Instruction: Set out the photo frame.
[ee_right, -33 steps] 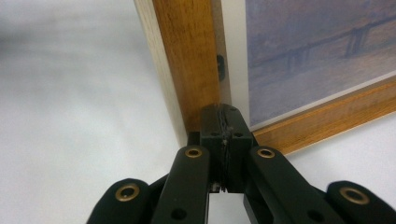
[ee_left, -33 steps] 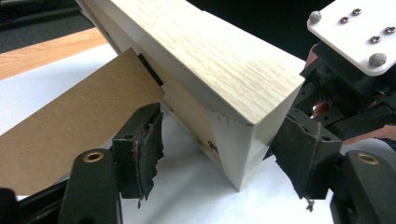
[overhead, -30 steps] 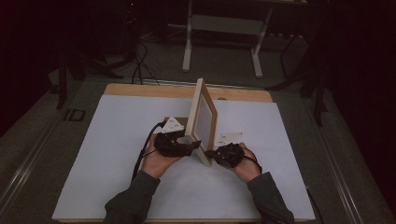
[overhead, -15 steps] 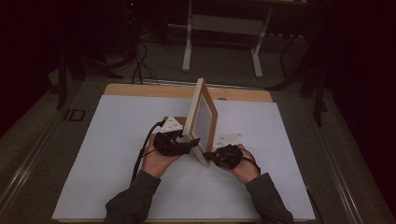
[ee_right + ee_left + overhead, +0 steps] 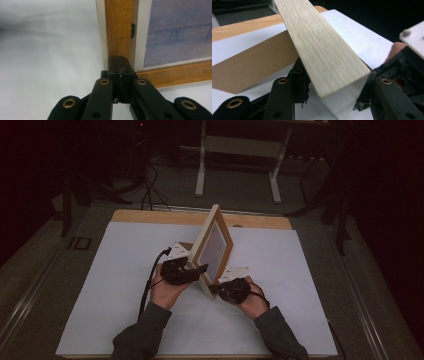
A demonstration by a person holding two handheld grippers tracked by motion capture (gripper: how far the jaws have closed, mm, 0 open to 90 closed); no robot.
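A wooden table (image 5: 150, 216) under a white sheet (image 5: 125, 270) takes up the middle of a dim room. At twelve o'clock beyond it stands a pale metal stand (image 5: 240, 150) on two legs. Black cables (image 5: 147, 185) trail over the grey floor (image 5: 380, 270) at eleven o'clock. The far surroundings at one and ten o'clock lie in darkness.

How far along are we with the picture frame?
Done: the light wooden picture frame stands on edge on the white table sheet. In hand: the left gripper has just been closing its jaws on the frame's side bar, and the pads seem to touch both faces; the right gripper, shut, steadies the lower corner. Left: probably setting it down to stand alone or lie flat.
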